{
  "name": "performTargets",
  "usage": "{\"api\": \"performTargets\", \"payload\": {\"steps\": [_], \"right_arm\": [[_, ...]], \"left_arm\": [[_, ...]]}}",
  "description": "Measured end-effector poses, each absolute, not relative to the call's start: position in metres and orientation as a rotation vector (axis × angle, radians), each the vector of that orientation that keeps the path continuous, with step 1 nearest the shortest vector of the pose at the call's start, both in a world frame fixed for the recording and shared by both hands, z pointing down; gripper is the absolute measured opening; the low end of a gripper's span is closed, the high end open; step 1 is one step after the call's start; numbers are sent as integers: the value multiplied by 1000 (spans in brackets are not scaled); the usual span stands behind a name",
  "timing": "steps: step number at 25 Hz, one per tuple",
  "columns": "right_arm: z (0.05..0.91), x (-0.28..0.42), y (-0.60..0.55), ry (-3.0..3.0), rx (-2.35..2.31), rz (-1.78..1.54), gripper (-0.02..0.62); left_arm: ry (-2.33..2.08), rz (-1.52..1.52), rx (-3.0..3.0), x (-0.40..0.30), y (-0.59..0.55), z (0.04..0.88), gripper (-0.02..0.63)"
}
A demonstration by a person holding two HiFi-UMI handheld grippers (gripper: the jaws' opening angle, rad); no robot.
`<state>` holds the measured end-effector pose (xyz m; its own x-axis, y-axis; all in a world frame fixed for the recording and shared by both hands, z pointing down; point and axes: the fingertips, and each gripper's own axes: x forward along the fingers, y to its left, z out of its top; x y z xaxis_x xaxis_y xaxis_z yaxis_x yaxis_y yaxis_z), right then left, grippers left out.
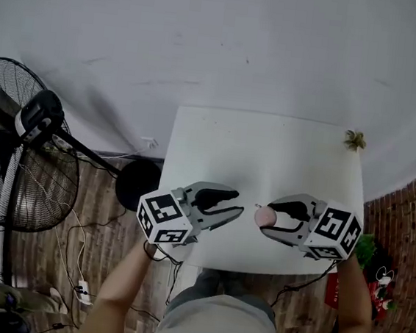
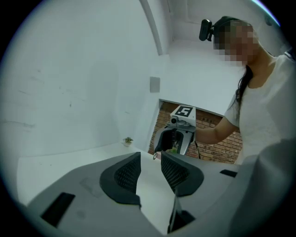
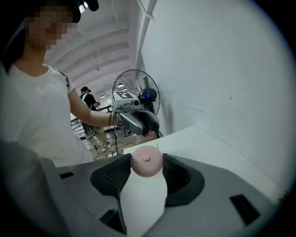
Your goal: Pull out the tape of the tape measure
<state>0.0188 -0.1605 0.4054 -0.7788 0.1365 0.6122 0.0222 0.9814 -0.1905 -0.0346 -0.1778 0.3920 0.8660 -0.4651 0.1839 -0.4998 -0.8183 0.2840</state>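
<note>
A small round pink tape measure (image 1: 264,217) is clamped between the jaws of my right gripper (image 1: 265,216) just above the white table (image 1: 268,154) near its front edge. In the right gripper view the pink case (image 3: 146,161) sits between the two black pads, button side toward the camera. My left gripper (image 1: 240,202) hovers open a short way to its left, tips pointing at the tape measure, with nothing between them. In the left gripper view a small metal ring (image 2: 154,157) at the tape's end shows just beyond the open jaws (image 2: 150,158). No pulled-out tape is visible.
A tiny potted plant (image 1: 355,140) stands at the table's far right corner. A big black floor fan (image 1: 17,157) and a round black base (image 1: 138,182) stand left of the table, with cables on the wooden floor. A white wall rises behind the table.
</note>
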Motion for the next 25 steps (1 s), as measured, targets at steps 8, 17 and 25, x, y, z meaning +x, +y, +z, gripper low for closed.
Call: {"api": "performTargets", "payload": {"steps": [8,17,25], "right_arm": [[360,25,-155,-2460,-213,131,215],[337,25,-140,-2458,-325,63,216],[328,26,-134,-2461,-402,52,215]], "left_arm": [[-643,175,2825,-10,-174,359,136],[-496,124,2890,7,-164,332,100],[-376,126,2895,9,-156,325,82]]}}
